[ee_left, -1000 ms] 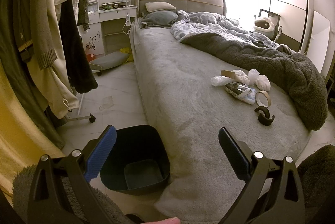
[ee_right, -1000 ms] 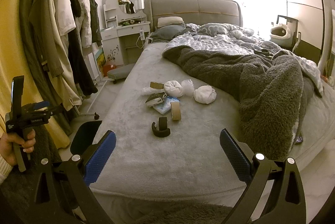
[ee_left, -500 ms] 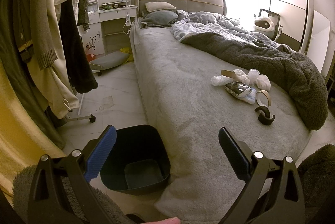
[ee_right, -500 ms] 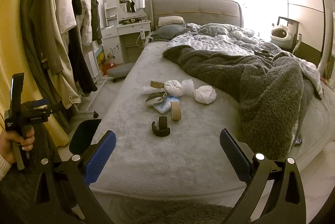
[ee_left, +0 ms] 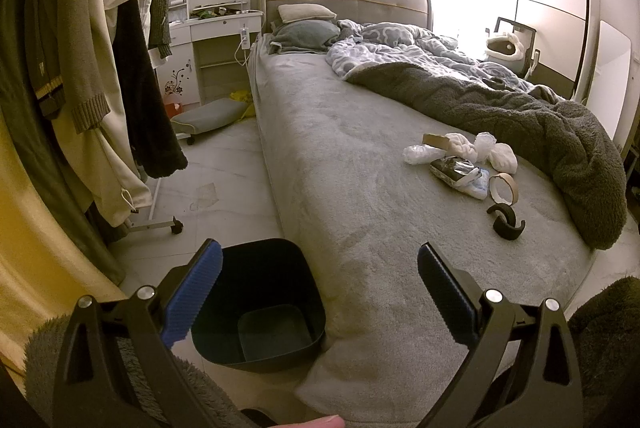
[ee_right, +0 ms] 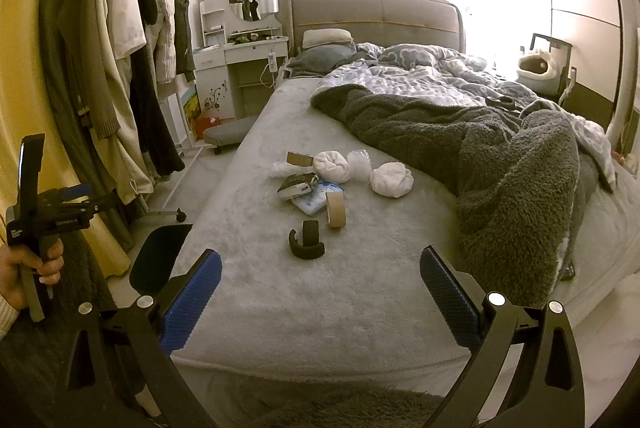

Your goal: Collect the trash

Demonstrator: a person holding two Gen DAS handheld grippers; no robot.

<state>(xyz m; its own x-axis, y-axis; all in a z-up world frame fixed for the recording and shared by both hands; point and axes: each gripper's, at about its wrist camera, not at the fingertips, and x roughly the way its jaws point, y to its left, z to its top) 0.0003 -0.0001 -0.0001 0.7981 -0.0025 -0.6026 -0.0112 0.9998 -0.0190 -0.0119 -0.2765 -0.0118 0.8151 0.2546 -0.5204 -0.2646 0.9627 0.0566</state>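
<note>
A small heap of trash lies on the grey bed (ee_right: 280, 292): white paper wads (ee_right: 391, 179), a crumpled wrapper (ee_right: 295, 185), a brown tape core (ee_right: 335, 209) and a black tape roll piece (ee_right: 306, 239). The same black tape roll piece (ee_left: 506, 220) and wrapper (ee_left: 456, 169) show at right in the left wrist view. A dark bin (ee_left: 260, 300) stands on the floor at the bed's corner, empty inside. My left gripper (ee_left: 320, 292) is open above the bin and bed edge, holding nothing. My right gripper (ee_right: 320, 292) is open short of the bed's foot, holding nothing.
A rack of hanging clothes (ee_left: 100, 68) fills the left side, its wheeled base (ee_left: 160, 226) on the floor. A rumpled dark blanket (ee_right: 500, 168) covers the bed's right half. A white dresser (ee_right: 236, 68) stands by the headboard. A hand (ee_right: 24, 268) holds the left gripper's handle.
The right wrist view has shifted slightly; the left gripper and its hand sit a little lower left in it. The trash and bin have not moved.
</note>
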